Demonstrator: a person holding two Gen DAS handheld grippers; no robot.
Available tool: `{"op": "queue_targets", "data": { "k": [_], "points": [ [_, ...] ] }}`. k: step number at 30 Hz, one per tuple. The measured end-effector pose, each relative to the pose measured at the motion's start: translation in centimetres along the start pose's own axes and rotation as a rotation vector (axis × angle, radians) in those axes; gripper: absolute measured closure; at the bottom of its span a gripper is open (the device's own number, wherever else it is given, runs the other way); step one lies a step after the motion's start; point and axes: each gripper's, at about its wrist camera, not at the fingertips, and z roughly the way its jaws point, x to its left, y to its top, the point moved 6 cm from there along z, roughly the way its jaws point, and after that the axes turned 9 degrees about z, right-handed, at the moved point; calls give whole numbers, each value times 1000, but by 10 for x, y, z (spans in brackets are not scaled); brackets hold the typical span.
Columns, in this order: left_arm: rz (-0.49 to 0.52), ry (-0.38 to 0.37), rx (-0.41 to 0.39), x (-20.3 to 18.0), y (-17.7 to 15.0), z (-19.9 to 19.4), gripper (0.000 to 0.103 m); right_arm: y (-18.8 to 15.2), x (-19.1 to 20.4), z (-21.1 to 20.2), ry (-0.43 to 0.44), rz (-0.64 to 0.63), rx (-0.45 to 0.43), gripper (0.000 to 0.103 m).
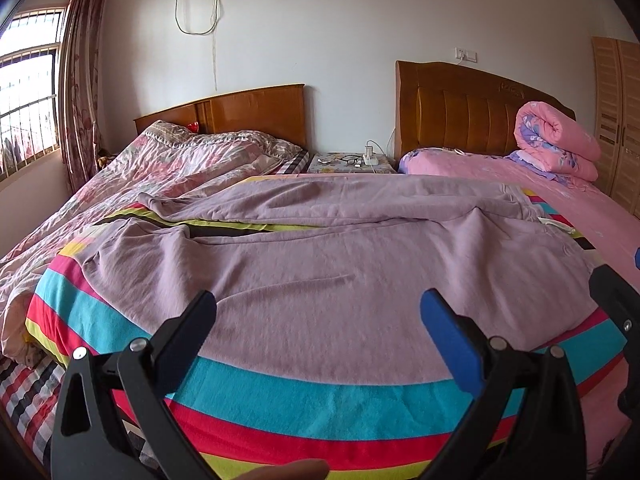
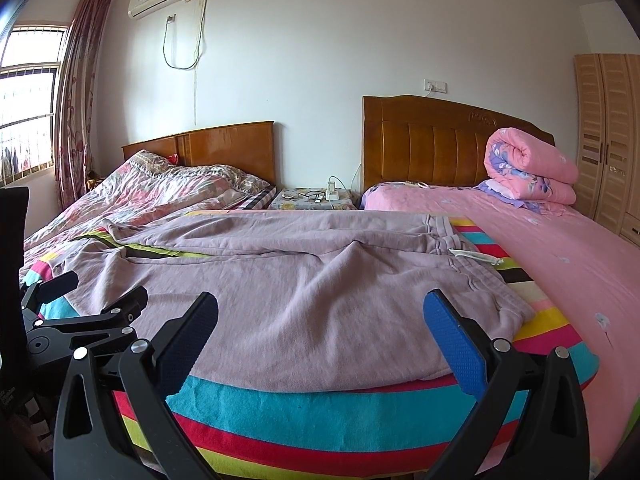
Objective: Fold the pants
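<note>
The mauve pants [image 1: 320, 264] lie spread flat and unfolded on a striped blanket [image 1: 288, 404] that covers the foot of the bed, with the waistband toward the right by the pink sheet [image 1: 480, 164] and the two legs running off to the left, the far leg lying rumpled along the blanket's back edge. A white drawstring [image 2: 474, 256] trails from the waistband onto the stripes. The left claw [image 1: 318, 312] hovers above the near leg, released, its fingers spread wide and holding nothing. The right claw [image 2: 320, 312] hangs over the seat of the pants near the waistband, likewise released and empty. Neither touches the fabric. In the right wrist view the left claw shows at the left edge, beside the pants' cuffs
</note>
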Motion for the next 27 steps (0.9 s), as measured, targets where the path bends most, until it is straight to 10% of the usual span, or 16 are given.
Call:
{"op": "queue_targets", "data": {
  "k": [27],
  "points": [
    [-43, -11, 28, 10, -6, 6, 1, -12, 5, 8, 1, -15, 42, 4]
  ]
}}
